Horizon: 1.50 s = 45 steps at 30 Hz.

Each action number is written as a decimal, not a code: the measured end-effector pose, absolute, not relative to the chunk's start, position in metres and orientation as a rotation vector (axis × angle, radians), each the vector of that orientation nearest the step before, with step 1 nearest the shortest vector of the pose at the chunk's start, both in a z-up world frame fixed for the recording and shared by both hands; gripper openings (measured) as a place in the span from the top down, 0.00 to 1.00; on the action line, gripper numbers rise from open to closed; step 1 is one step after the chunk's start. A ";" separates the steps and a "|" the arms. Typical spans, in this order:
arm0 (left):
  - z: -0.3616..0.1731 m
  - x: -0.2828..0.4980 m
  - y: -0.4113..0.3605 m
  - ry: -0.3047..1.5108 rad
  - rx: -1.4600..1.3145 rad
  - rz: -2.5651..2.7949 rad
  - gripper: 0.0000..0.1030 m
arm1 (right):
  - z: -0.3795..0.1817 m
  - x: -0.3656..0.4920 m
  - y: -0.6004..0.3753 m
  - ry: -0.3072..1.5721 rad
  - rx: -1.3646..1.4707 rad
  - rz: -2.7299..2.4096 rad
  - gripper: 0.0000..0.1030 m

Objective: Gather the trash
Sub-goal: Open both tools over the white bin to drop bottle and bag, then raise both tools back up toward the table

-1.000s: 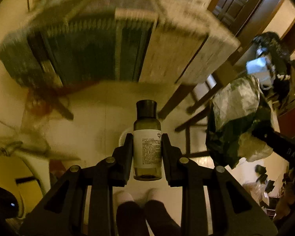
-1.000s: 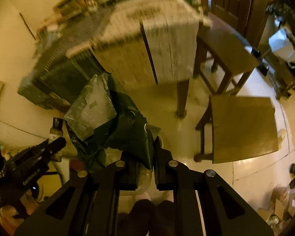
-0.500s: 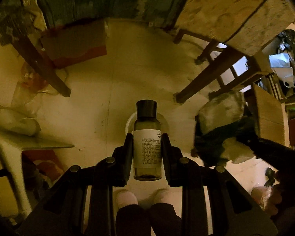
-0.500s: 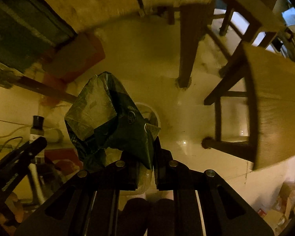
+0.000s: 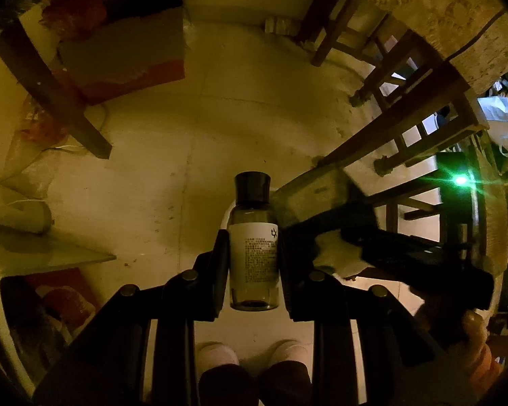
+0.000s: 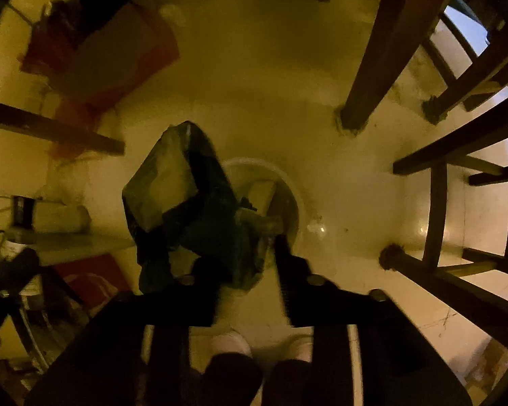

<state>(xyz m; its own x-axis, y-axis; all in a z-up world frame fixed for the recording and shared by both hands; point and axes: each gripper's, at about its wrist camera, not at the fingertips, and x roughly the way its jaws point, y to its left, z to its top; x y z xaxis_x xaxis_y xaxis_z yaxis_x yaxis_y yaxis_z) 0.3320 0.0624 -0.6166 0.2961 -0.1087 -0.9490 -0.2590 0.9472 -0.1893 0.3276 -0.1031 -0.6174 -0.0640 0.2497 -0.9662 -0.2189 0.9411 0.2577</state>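
Note:
My left gripper [image 5: 253,247] is shut on a small clear bottle [image 5: 253,253] with a black cap and a white label, held upright above the floor. In the right wrist view, a crumpled dark green wrapper [image 6: 186,209] hangs over a white round bin [image 6: 281,196] on the floor. My right gripper [image 6: 245,260] has its jaws spread apart, with the wrapper against the left finger. The bin holds some trash. In the left wrist view the right gripper [image 5: 406,253] sits just right of the bottle, with the blurred wrapper [image 5: 311,199] in front of it.
Dark wooden table and chair legs [image 6: 382,54] stand to the right and left [image 5: 50,84]. A red and tan box [image 5: 125,57] lies on the pale tiled floor. A white plastic stool [image 5: 34,250] is at the left. My feet [image 5: 250,362] are below.
Both grippers tilted down from the table toward the floor and came together over the bin. The right gripper's jaws have spread apart around the green wrapper. The bottle stays held.

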 end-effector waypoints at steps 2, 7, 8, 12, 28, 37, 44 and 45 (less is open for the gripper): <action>-0.620 0.336 0.061 1.285 -0.335 0.089 0.74 | -0.616 0.326 -0.104 1.601 0.021 0.386 0.62; -0.622 0.351 0.045 1.320 -0.317 0.037 0.74 | -0.607 0.327 -0.113 1.617 0.027 0.391 0.56; -0.621 0.354 0.042 1.322 -0.316 0.030 0.74 | -0.600 0.327 -0.115 1.615 0.032 0.402 0.56; -0.614 0.360 0.035 1.326 -0.319 0.014 0.74 | -0.589 0.330 -0.119 1.604 0.051 0.432 0.52; -0.504 0.362 0.023 1.308 -0.315 0.020 0.55 | -0.449 0.329 -0.144 1.507 0.104 0.413 0.52; -0.374 0.329 0.019 1.192 -0.236 0.014 0.55 | -0.330 0.310 -0.144 1.390 0.082 0.449 0.52; -0.272 0.299 0.018 1.075 -0.183 -0.020 0.55 | -0.222 0.289 -0.142 1.251 0.068 0.467 0.52; -0.256 0.293 0.018 1.052 -0.175 -0.027 0.55 | -0.210 0.286 -0.143 1.226 0.064 0.464 0.52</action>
<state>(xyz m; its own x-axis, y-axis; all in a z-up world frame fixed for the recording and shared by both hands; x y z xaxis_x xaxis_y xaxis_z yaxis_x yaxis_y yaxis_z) 0.2934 0.0183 -0.2556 0.4972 -0.1055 -0.8612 -0.0619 0.9857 -0.1565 0.2858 -0.1431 -0.2099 0.2576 0.3754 -0.8903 -0.3080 0.9053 0.2926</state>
